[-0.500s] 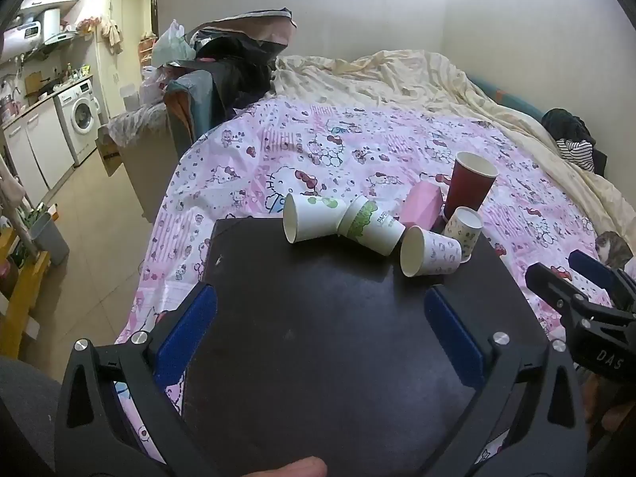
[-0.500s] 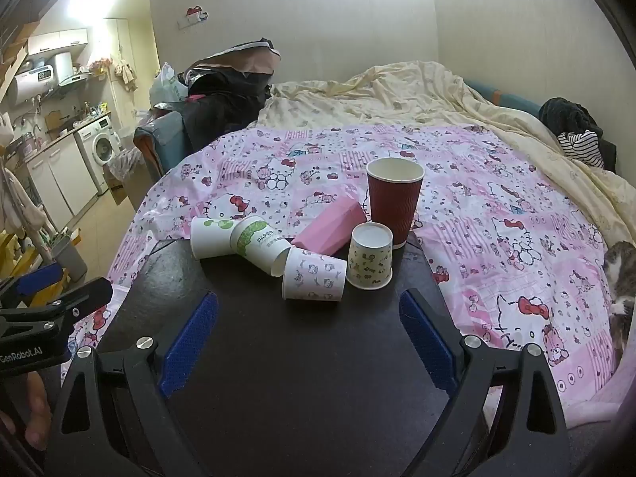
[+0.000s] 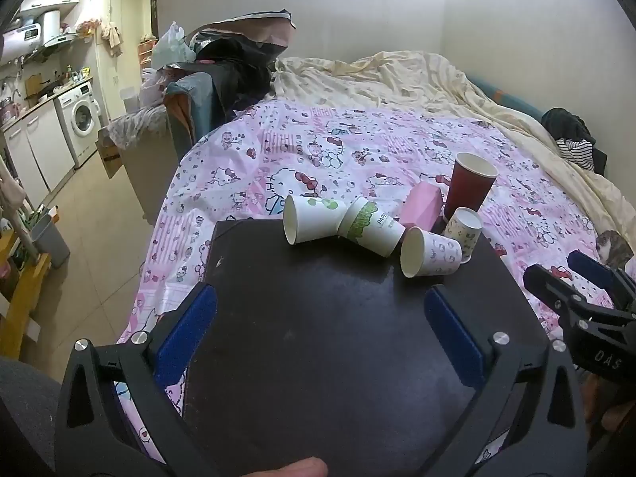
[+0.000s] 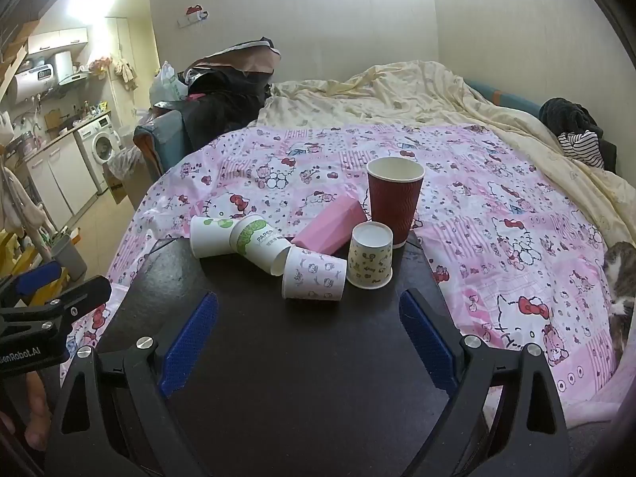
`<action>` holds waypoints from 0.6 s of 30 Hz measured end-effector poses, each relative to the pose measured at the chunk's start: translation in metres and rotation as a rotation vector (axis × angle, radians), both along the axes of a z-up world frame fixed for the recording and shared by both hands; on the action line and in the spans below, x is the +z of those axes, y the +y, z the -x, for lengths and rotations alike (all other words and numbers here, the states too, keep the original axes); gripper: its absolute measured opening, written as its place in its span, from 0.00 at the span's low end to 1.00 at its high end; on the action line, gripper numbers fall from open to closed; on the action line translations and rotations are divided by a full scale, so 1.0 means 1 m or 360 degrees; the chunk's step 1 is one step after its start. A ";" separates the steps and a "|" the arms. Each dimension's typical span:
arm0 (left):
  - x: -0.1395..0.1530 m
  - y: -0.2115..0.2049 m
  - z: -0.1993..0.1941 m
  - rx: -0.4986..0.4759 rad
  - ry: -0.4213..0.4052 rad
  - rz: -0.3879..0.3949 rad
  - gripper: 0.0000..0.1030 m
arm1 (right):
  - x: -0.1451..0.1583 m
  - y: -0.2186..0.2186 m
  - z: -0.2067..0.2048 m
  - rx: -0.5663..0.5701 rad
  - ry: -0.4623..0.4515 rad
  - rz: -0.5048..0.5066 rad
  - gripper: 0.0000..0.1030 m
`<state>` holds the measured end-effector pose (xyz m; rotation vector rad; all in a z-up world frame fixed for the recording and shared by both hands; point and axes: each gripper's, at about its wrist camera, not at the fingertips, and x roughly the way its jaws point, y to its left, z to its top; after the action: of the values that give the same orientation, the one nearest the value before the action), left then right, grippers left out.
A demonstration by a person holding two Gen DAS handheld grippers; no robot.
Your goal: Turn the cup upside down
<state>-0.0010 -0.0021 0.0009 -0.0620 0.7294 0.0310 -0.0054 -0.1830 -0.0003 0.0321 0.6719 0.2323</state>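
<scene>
Several paper cups sit at the far edge of a black tray point(image 4: 302, 357) on the bed. A dark red cup point(image 4: 394, 202) point(image 3: 471, 189) stands upright, mouth up. A small patterned cup point(image 4: 370, 255) point(image 3: 463, 232) stands upside down. A Hello Kitty cup point(image 4: 314, 274) point(image 3: 431, 251), a green-print cup point(image 4: 260, 244) point(image 3: 371, 224) and a white cup point(image 4: 208, 236) point(image 3: 312, 218) lie on their sides. A pink carton point(image 4: 328, 224) point(image 3: 421, 204) lies behind them. My left gripper point(image 3: 320, 330) and right gripper point(image 4: 308, 338) are open and empty, short of the cups.
The tray rests on a pink Hello Kitty sheet point(image 4: 497, 214). A cat point(image 4: 620, 278) lies at the right edge. Cream bedding point(image 4: 397, 91) lies behind. Floor, a bin point(image 3: 49, 234) and a washing machine point(image 3: 81, 119) are to the left.
Both grippers have shifted slightly; the cups sit a little lower in the right wrist view. Nothing was grasped or moved.
</scene>
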 end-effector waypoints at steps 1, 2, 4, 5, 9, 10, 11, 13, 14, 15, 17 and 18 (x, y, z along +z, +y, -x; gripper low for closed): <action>0.000 -0.001 0.000 -0.0001 -0.0002 -0.0002 1.00 | 0.000 0.000 0.000 -0.0001 0.0000 0.0001 0.92; -0.001 0.001 -0.001 -0.0007 -0.0004 -0.0008 1.00 | 0.000 0.000 0.000 0.0000 0.0000 0.0001 0.92; -0.001 0.004 -0.001 -0.0007 -0.0004 -0.0007 1.00 | 0.000 0.000 0.000 -0.0001 0.0000 0.0003 0.92; -0.001 0.004 -0.001 -0.0006 -0.0004 -0.0008 1.00 | 0.000 0.000 0.000 -0.0001 0.0000 0.0002 0.92; 0.002 0.005 -0.002 -0.0008 -0.0004 -0.0008 1.00 | 0.000 0.000 0.001 0.0000 0.0000 0.0002 0.92; 0.002 0.005 -0.002 -0.0007 -0.0004 -0.0009 1.00 | 0.000 0.000 0.001 0.0000 0.0001 0.0002 0.92; 0.002 0.005 -0.002 -0.0008 -0.0005 -0.0007 1.00 | 0.000 0.000 0.001 -0.0001 0.0000 0.0002 0.92; 0.002 0.005 -0.002 -0.0007 -0.0005 -0.0008 1.00 | 0.001 0.000 0.001 0.0000 0.0000 0.0001 0.92; 0.002 0.005 -0.002 -0.0008 -0.0006 -0.0009 1.00 | 0.001 0.000 0.001 0.0000 0.0000 0.0001 0.92; 0.002 0.005 -0.003 -0.0007 -0.0007 -0.0009 1.00 | 0.001 0.000 0.001 -0.0001 -0.0001 0.0002 0.92; 0.002 0.005 -0.003 -0.0008 -0.0006 -0.0009 1.00 | 0.001 0.000 0.001 -0.0001 0.0000 0.0001 0.92; 0.002 0.005 -0.003 -0.0008 -0.0007 -0.0009 1.00 | 0.001 0.000 0.001 0.0000 0.0000 0.0002 0.92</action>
<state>0.0016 0.0031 0.0032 -0.0549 0.7249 0.0284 -0.0067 -0.1826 0.0006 0.0312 0.6717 0.2316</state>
